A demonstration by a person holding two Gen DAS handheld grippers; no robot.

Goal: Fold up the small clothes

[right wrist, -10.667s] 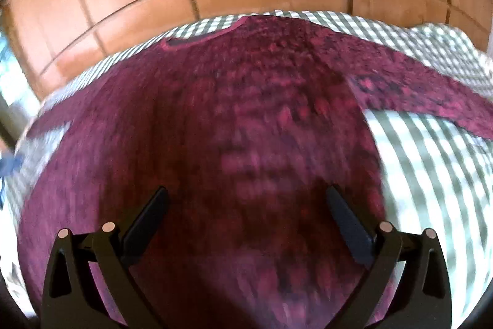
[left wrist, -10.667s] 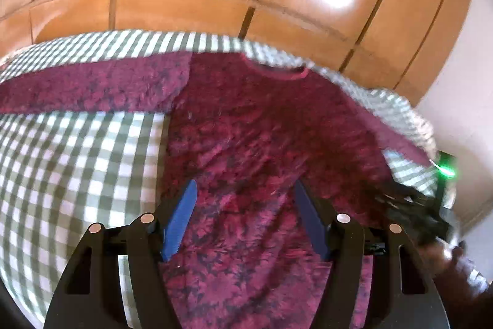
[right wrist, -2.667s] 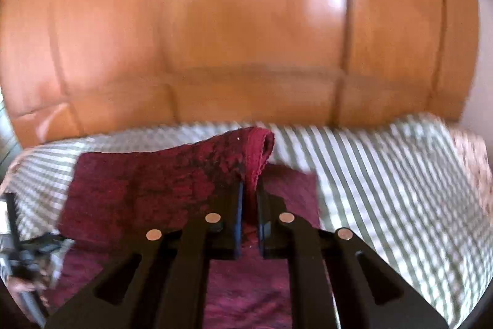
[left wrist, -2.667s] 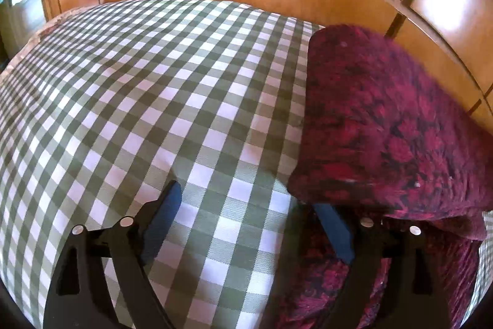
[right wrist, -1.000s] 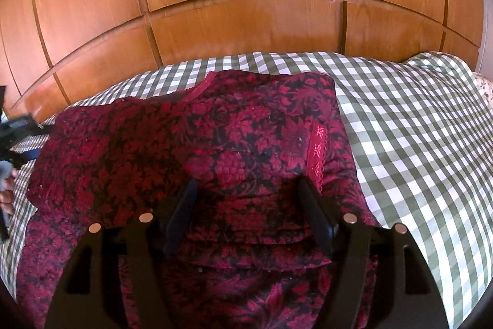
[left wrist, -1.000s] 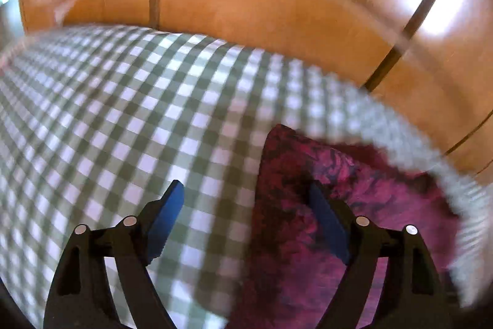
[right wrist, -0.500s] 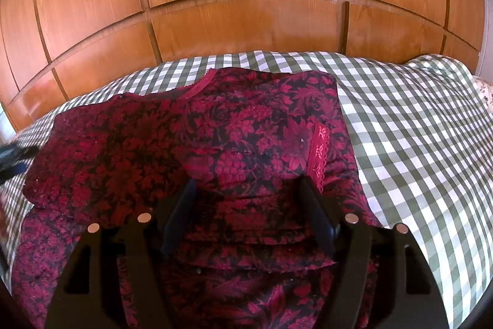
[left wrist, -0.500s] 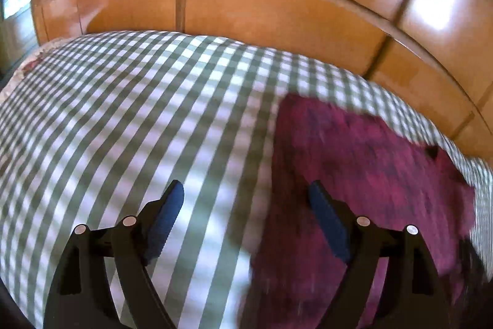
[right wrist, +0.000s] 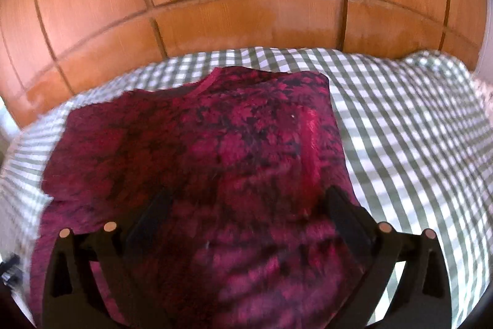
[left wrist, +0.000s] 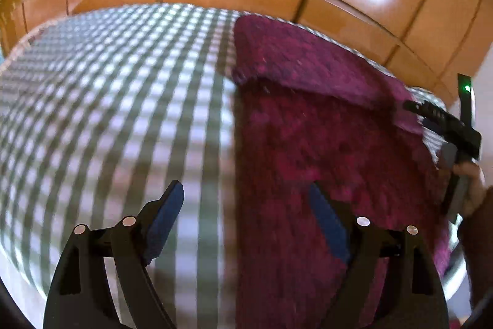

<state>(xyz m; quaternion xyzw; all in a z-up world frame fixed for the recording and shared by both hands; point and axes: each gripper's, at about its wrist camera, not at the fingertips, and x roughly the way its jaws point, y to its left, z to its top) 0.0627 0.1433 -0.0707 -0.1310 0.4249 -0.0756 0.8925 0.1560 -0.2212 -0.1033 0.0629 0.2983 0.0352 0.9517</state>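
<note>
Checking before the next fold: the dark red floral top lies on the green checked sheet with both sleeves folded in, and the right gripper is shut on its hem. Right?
Not quite. The right gripper is open, its jaws just spread wide, pinching nothing; the right wrist view shows it. The dark red floral top does lie on the green checked sheet, sleeves folded in.
</note>
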